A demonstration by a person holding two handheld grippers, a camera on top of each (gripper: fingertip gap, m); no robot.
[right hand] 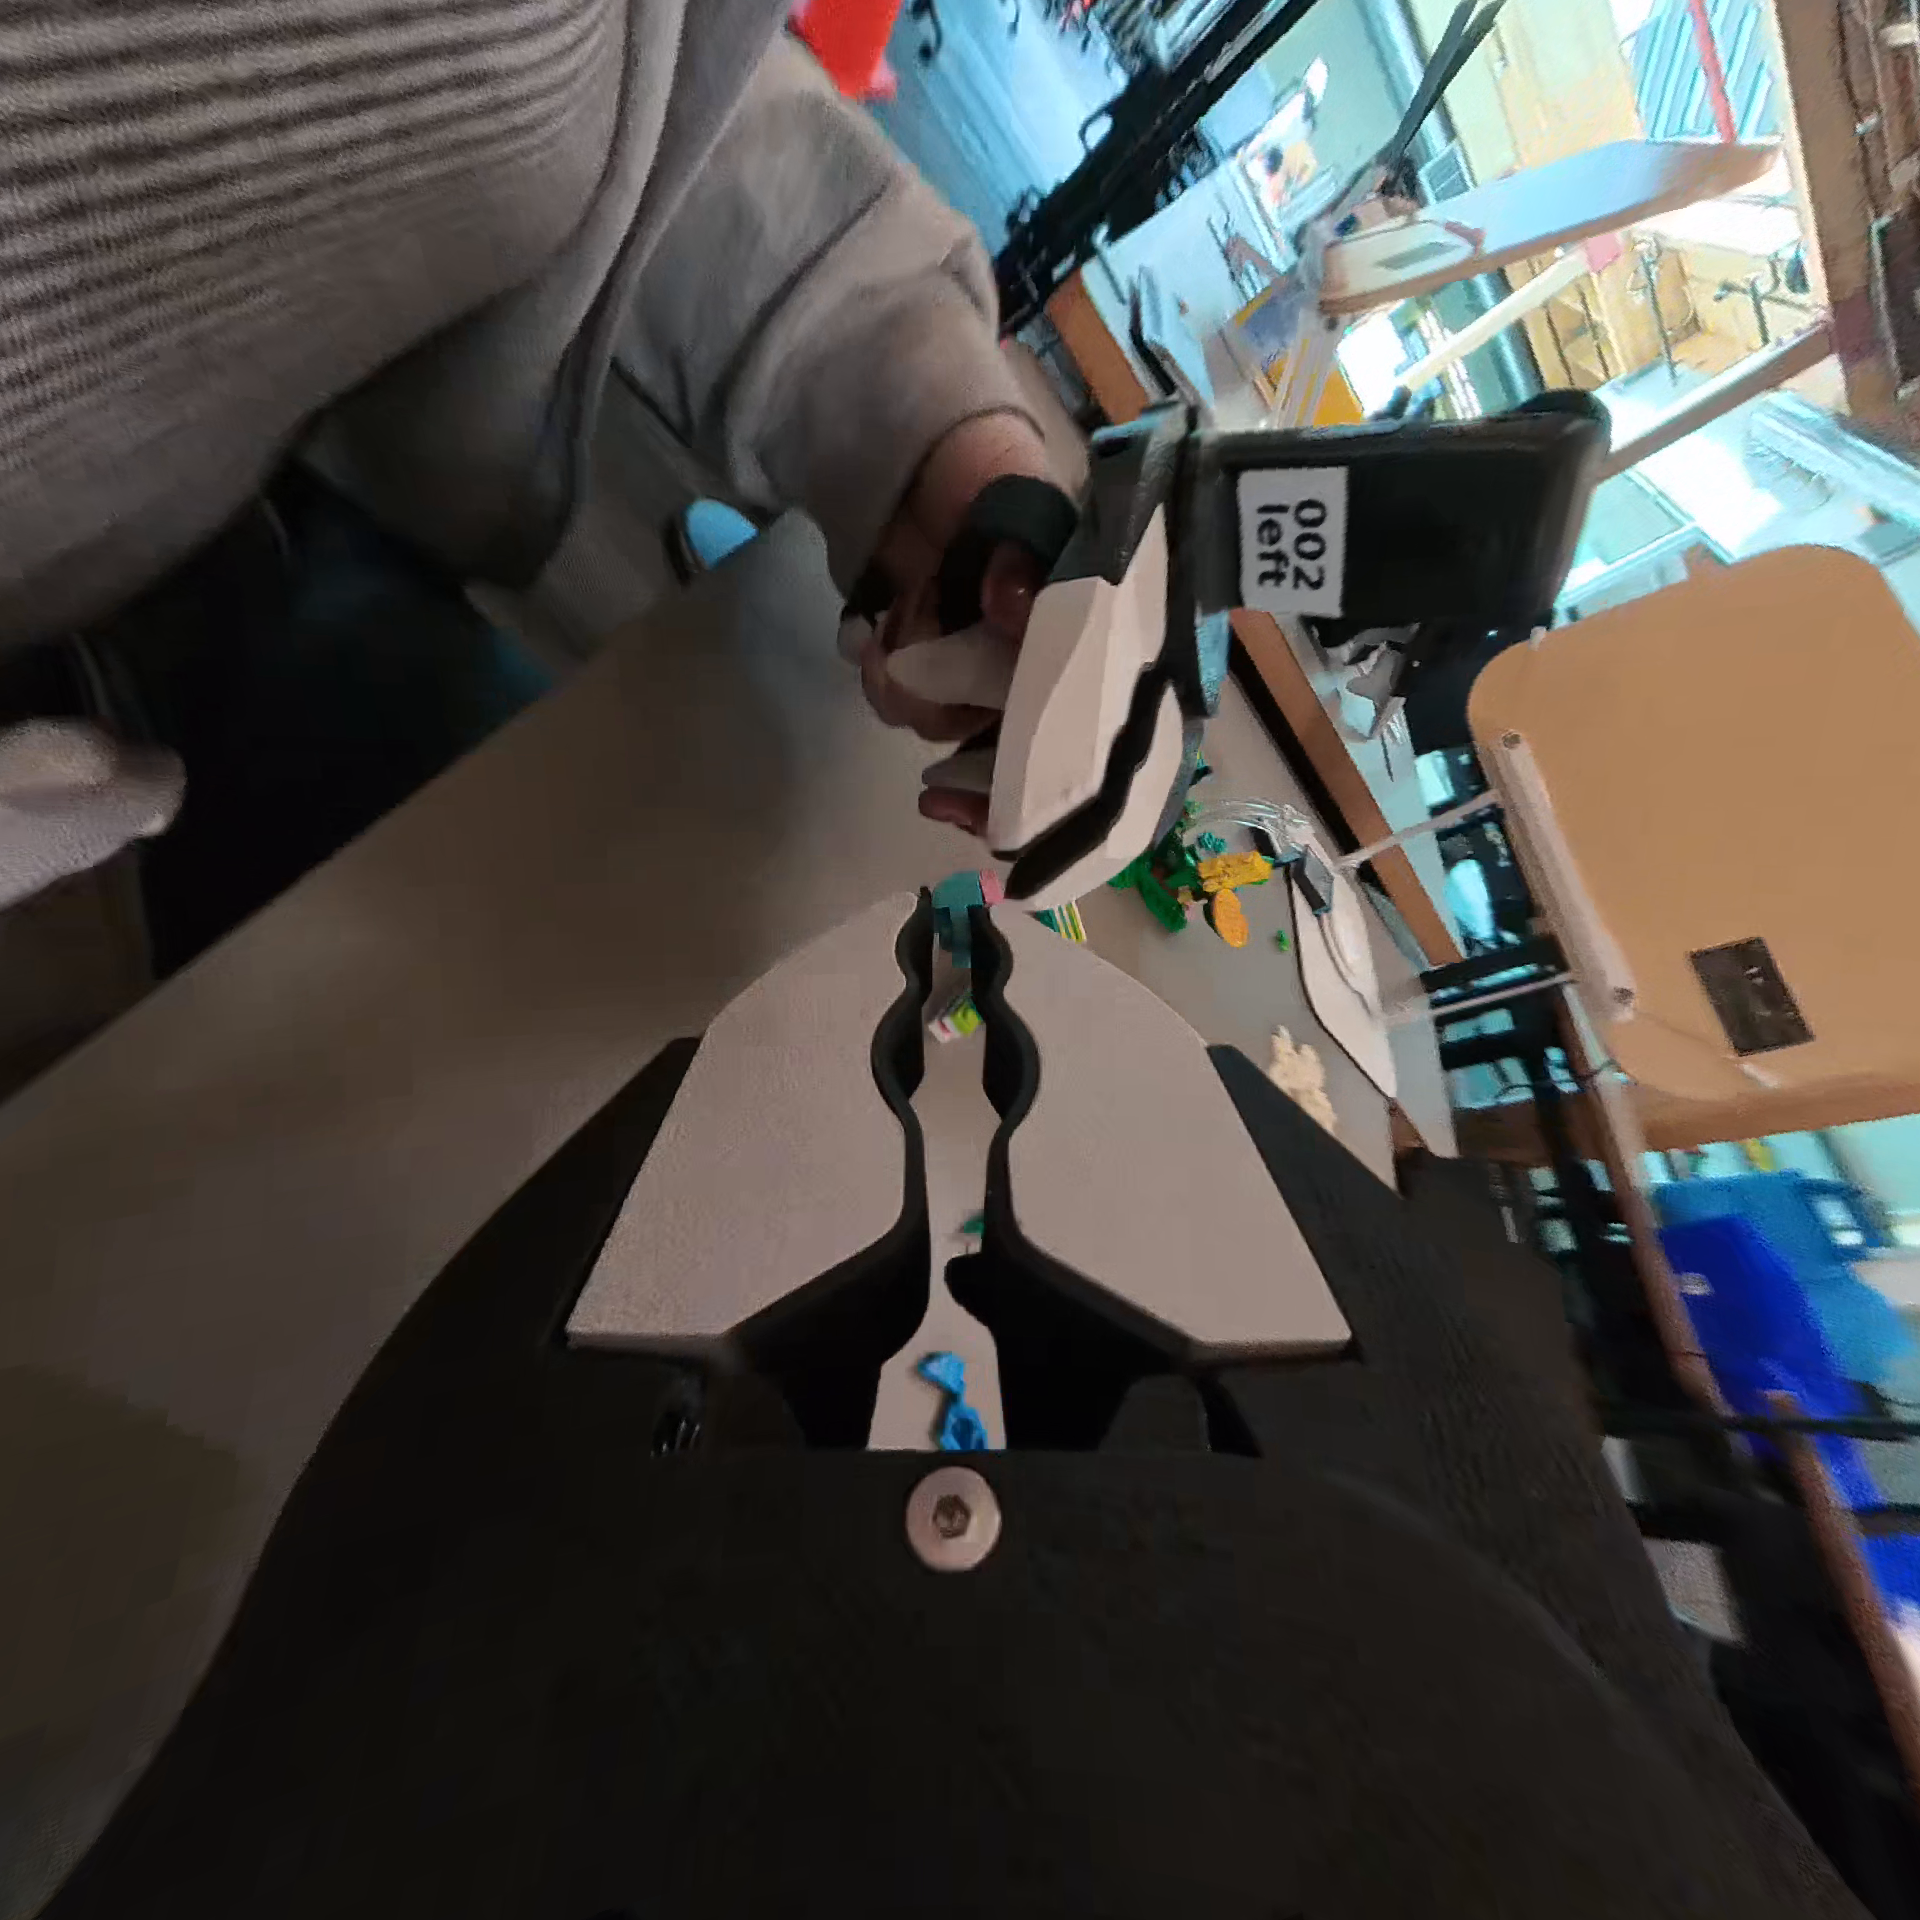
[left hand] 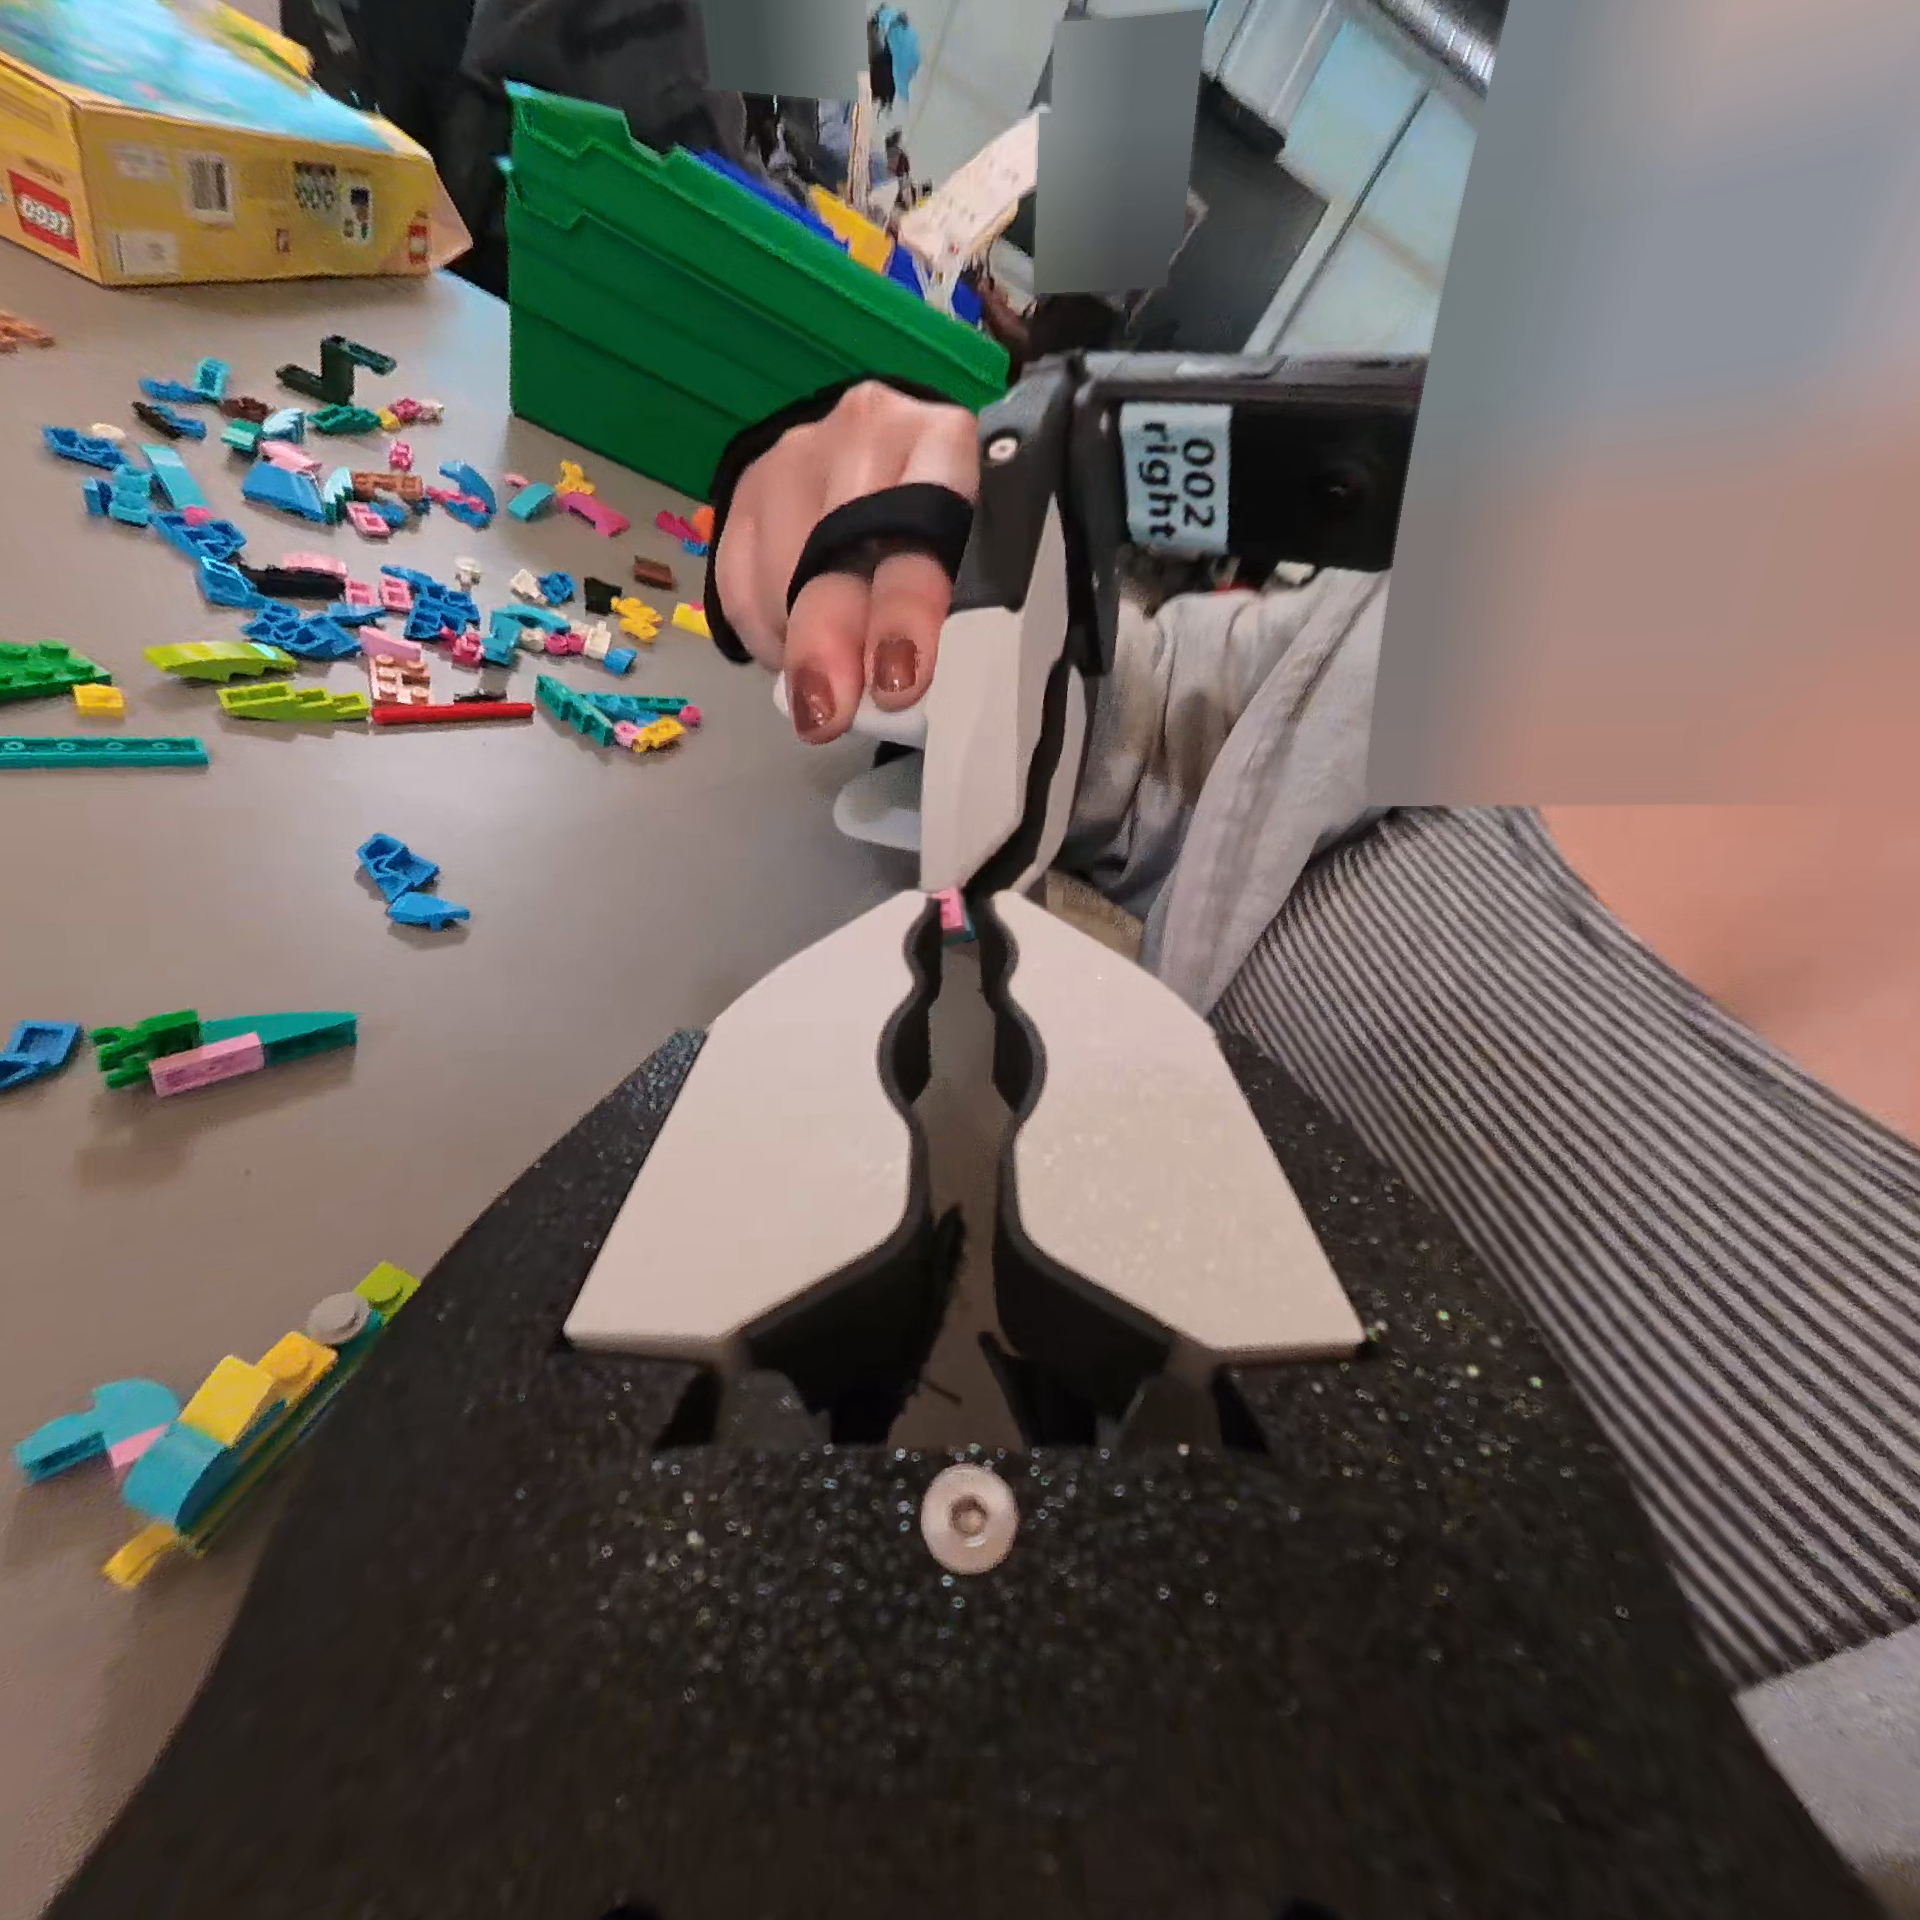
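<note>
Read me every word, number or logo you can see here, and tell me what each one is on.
I do not copy out writing; here is what carries it.
Yellow toy box: logos, barcode, small print.
Pale blue sticker on the right gripper: short printed tag.
White sticker on the left gripper: short printed tag.
Dark plate on the tan board: too blurred to read.
</note>
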